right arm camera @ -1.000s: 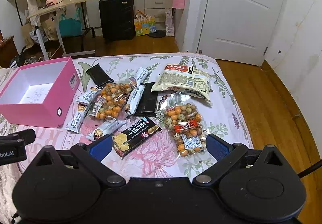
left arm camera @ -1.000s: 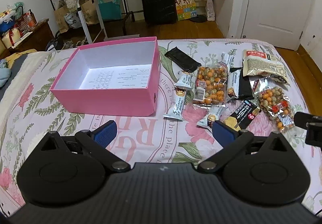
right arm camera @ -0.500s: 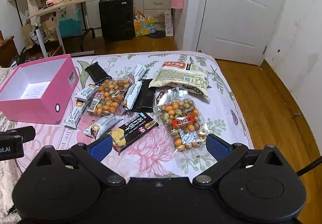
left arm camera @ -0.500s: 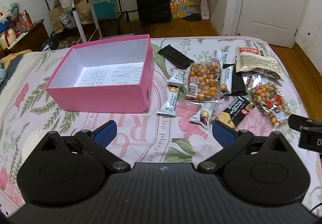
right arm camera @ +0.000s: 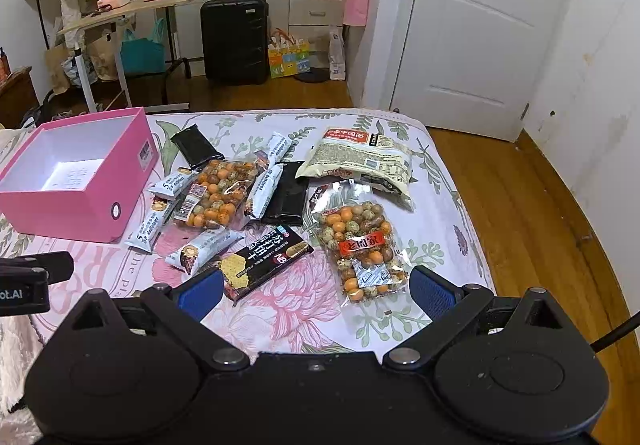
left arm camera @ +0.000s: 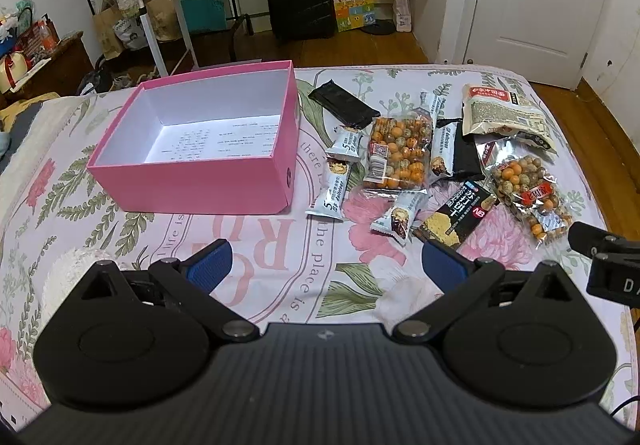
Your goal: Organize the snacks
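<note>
Left wrist view is showing my left gripper hanging spread wide over the bed, holding nothing. I am seeing the pink box sitting open, with the snacks lying just right of it. My right gripper is also spread wide, hanging near the peanut bag.

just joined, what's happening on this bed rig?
A person holds two handheld grippers over a floral bedspread; the job is organizing snacks. The left gripper and the right gripper are both open and hold nothing. The open pink cardboard box has no snacks in it. All the packets lie loose to its right, among them a black cracker packet and a clear bag of coated nuts nearest the right gripper.
</note>
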The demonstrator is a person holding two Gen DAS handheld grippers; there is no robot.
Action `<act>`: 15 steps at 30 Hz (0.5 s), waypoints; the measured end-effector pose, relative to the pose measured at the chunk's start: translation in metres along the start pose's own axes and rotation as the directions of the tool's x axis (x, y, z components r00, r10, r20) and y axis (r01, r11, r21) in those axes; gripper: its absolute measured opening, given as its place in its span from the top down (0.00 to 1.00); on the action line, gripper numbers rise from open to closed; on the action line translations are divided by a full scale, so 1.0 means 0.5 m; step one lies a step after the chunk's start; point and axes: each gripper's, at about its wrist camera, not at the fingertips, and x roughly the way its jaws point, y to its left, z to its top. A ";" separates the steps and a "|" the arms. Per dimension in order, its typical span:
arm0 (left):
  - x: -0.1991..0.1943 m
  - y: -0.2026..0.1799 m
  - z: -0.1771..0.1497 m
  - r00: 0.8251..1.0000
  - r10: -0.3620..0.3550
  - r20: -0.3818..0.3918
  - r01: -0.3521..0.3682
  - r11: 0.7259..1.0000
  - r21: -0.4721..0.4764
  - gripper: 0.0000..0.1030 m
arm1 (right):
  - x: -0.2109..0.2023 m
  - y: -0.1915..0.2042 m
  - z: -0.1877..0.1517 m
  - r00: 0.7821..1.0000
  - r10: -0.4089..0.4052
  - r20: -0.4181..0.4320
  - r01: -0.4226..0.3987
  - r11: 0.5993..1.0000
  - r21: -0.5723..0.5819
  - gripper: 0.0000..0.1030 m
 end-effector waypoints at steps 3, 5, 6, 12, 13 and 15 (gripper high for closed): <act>-0.001 -0.001 -0.001 1.000 -0.008 0.011 0.008 1.000 0.002 0.00 | 0.000 0.000 -0.001 1.000 -0.002 0.005 0.002 1.000 -0.004 0.02; -0.003 -0.004 -0.005 1.000 -0.015 0.024 0.015 1.000 0.007 0.00 | -0.001 -0.001 -0.002 1.000 -0.003 0.010 0.003 1.000 -0.005 0.02; -0.005 -0.006 -0.007 0.999 -0.017 0.029 0.017 1.000 0.008 0.00 | -0.001 -0.001 -0.004 1.000 -0.003 0.016 0.003 1.000 -0.006 0.02; -0.009 -0.012 -0.013 0.998 -0.020 0.061 0.019 1.000 0.012 0.00 | 0.000 -0.003 -0.011 0.999 0.001 0.041 0.000 1.000 -0.019 0.02; -0.009 -0.012 -0.013 0.998 -0.019 0.063 0.019 1.000 0.011 0.00 | 0.000 -0.003 -0.012 0.999 0.000 0.044 0.001 1.000 -0.021 0.02; -0.009 -0.013 -0.013 0.998 -0.021 0.064 0.020 1.000 0.010 0.00 | 0.000 -0.003 -0.015 0.999 -0.002 0.051 0.004 1.000 -0.024 0.02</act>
